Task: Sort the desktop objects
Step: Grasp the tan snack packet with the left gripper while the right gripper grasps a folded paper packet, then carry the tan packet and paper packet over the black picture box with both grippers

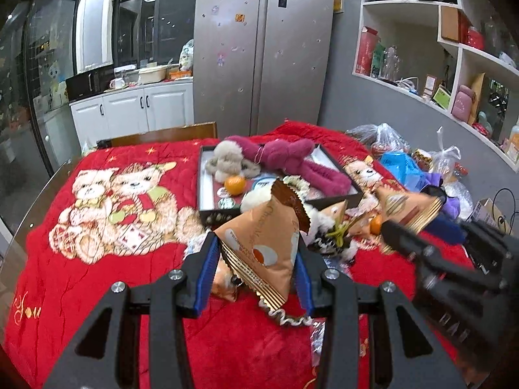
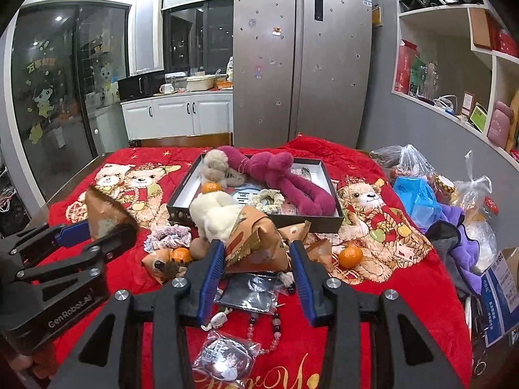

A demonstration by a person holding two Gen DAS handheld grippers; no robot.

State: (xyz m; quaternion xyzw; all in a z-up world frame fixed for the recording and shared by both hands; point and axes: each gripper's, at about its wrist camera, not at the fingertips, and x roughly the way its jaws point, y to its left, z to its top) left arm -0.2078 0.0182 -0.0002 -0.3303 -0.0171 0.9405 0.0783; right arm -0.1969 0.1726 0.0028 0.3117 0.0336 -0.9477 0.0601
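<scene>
The left tool [image 1: 256, 265] is closed on a tan triangular snack packet [image 1: 264, 243], both blue pads pressed against its sides and the packet lifted clear of the red blanket [image 1: 97, 291] that covers the bench. The right tool [image 2: 258, 267] likewise grips a second tan packet [image 2: 256, 243], its jaws set narrow around the crumpled wrapper, above a bead bracelet [image 2: 269, 330] and a clear badge sleeve [image 2: 223, 356] lying near the front edge of the bench.

Beyond both tools, toward the far edge, sits a dark tray [image 2: 181, 194] that already holds a magenta plush [image 2: 285, 175], a beige plush [image 2: 215, 165] and an orange [image 2: 211, 187]. More packets, a loose mandarin [image 2: 350, 256] and a white plush [image 2: 214, 212] crowd the blanket just before the tray's near rim.

The step in hand seems to be carrying: two packets picked, neither placed. Next each needs a destination, probably the tray or a snack pile, reached without knocking the clutter, then the jaws eased apart one at a time.
</scene>
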